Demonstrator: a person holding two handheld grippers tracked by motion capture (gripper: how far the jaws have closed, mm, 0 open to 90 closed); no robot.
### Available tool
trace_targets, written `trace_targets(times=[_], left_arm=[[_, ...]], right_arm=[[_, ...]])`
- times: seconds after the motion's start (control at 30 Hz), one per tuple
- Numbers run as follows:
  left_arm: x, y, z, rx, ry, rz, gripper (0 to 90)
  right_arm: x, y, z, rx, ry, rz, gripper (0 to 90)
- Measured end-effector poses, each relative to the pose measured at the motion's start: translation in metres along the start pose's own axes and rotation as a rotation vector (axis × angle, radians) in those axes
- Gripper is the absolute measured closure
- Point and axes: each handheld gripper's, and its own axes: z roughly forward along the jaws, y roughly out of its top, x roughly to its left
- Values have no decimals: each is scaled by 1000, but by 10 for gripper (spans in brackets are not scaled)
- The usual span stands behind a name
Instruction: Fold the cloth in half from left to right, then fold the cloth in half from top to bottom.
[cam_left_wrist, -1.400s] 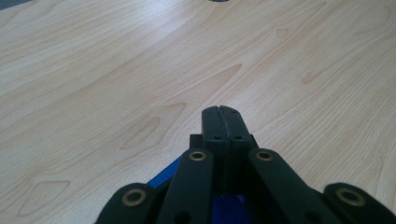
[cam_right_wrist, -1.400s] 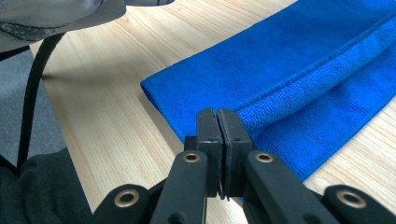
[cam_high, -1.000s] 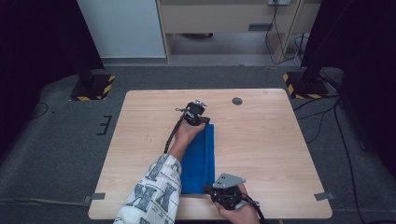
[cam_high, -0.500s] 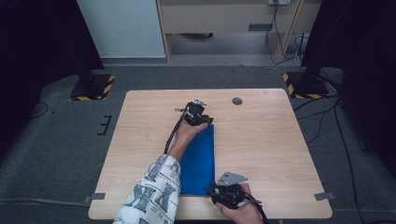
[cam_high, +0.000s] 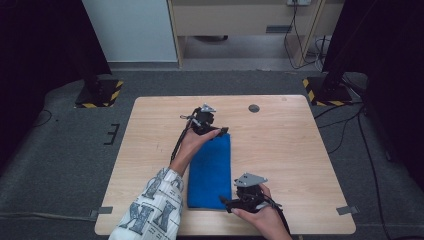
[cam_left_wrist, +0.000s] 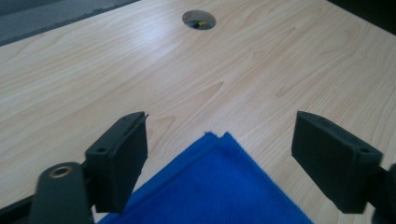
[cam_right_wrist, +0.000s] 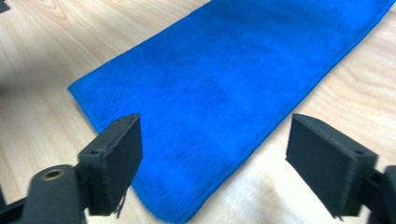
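While one blue cloth (cam_high: 210, 170) lies flat, two hand-held grippers gape.

A fuzzy, matt blue cloth (cam_right_wrist: 224, 98) lies on a smooth, light wood-grain table (cam_high: 295, 150).

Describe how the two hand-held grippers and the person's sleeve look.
Both the left gripper and the right gripper are black, each topped by a grey three-cornered plate and trailing a black cable. Their jaws end in flat, rectangular black pads, with a brass-coloured eyelet at the base of one jaw. The left forearm wears a white sleeve with a dark blue pattern.
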Motion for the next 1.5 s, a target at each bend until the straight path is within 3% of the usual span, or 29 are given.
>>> trace_targets(times=[0.13,0.23,0.53,0.63,0.67,0.83,0.87,0.9,0.93,1.03,1.13,1.27,1.37,1.5], left_arm=[[1,-4,-12,4,17,27,145],[4,-9,-24,-18,26,15,108],[16,-25,-49,0,58,16,82],[22,-30,-58,5,65,3,82],[27,-33,-61,6,85,-12,82],[37,-41,-61,10,111,-33,119],[42,-45,-57,38,144,-17,128],[42,-45,-57,38,144,-17,136],[46,-48,-55,43,163,3,140],[50,-50,-51,30,154,-8,146],[53,-53,-46,32,153,9,169],[54,-58,-36,71,124,9,176],[54,-59,-33,93,141,17,184],[59,-62,-29,105,160,-7,221]], right_arm=[[-7,7,3,3,-7,-4,138],[-18,12,6,2,-17,3,122],[-42,23,11,0,-48,-9,98],[-54,35,15,-7,-56,-9,126],[-56,38,17,-5,-60,-12,137],[-71,54,27,-5,-91,-15,212],[-80,64,35,-4,-111,-20,259],[-80,64,35,-4,-111,-20,259],[-90,72,43,-4,-119,-7,293],[-100,79,51,-9,-124,3,331],[-116,89,66,-10,-148,13,420],[-129,99,81,-8,-161,35,493],[-135,106,89,2,-176,33,516],[-146,119,107,31,-146,13,557]])
